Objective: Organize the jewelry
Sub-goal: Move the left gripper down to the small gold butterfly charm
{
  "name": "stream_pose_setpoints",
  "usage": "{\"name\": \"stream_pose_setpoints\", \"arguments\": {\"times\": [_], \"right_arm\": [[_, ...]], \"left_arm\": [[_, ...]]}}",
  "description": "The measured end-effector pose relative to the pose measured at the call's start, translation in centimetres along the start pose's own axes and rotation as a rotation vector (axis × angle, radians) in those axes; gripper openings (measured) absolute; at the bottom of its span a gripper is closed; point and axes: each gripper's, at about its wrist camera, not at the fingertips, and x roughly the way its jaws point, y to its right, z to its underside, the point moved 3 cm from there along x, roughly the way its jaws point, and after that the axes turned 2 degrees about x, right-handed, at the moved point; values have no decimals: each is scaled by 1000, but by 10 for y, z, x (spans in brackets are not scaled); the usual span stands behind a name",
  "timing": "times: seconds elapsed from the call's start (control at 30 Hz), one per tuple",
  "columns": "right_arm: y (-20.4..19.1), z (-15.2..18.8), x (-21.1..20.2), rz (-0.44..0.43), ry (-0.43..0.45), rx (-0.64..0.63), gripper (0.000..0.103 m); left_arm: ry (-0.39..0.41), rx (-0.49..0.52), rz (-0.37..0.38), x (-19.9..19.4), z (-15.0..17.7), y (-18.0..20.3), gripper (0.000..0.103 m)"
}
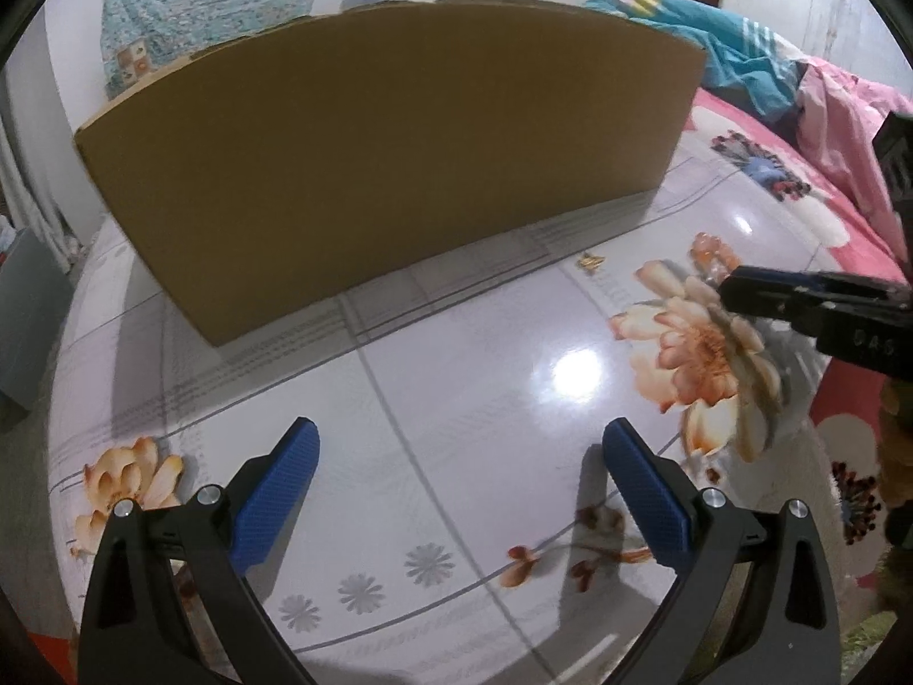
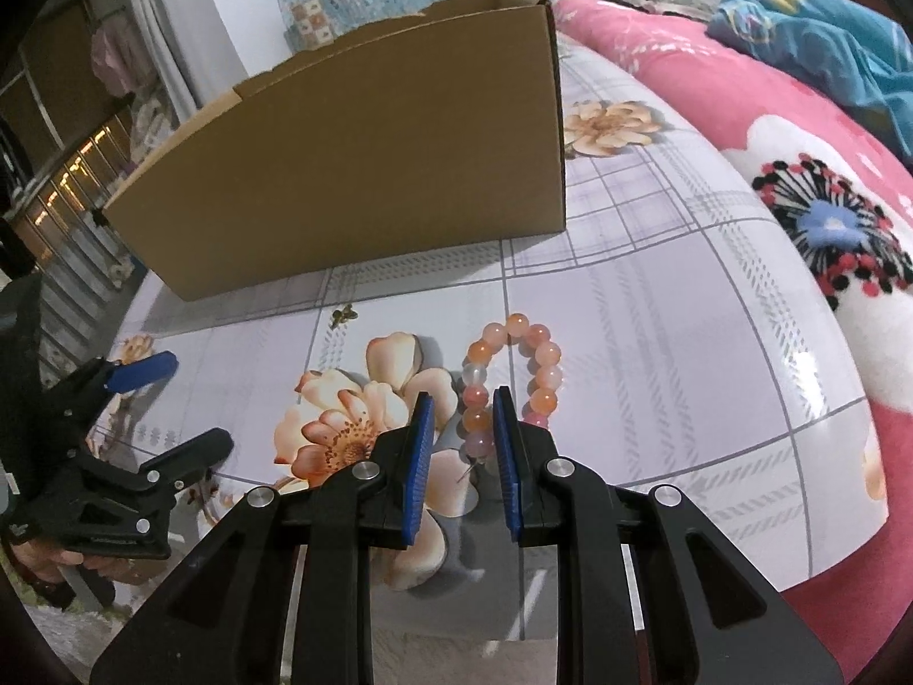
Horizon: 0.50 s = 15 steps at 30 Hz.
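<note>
Now right tool (image 2: 462,428) straddles the bead bracelet (image 2: 513,377).

Left gripper (image 1: 461,456) — black frame, silver screws, ribbed blue pads (image 1: 285,491), right gripper (image 2: 461,422) alike

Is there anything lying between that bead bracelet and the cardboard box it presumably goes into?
Almost nothing. Between the pink and orange bead bracelet and the brown cardboard box lies bare flowered tablecloth, with one small gold trinket off to the left. The box's near wall must be cleared. The right gripper straddles the bracelet.
</note>
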Motion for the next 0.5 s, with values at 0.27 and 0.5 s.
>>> {"name": "stream_pose_setpoints", "arguments": {"times": [0.27, 0.5], "right_arm": [[13, 5, -4, -64, 28, 2, 20], [27, 10, -9, -98, 52, 15, 20]], "left_arm": [[72, 57, 68, 3, -27, 27, 74], [46, 75, 120, 21, -47, 37, 47]]}}
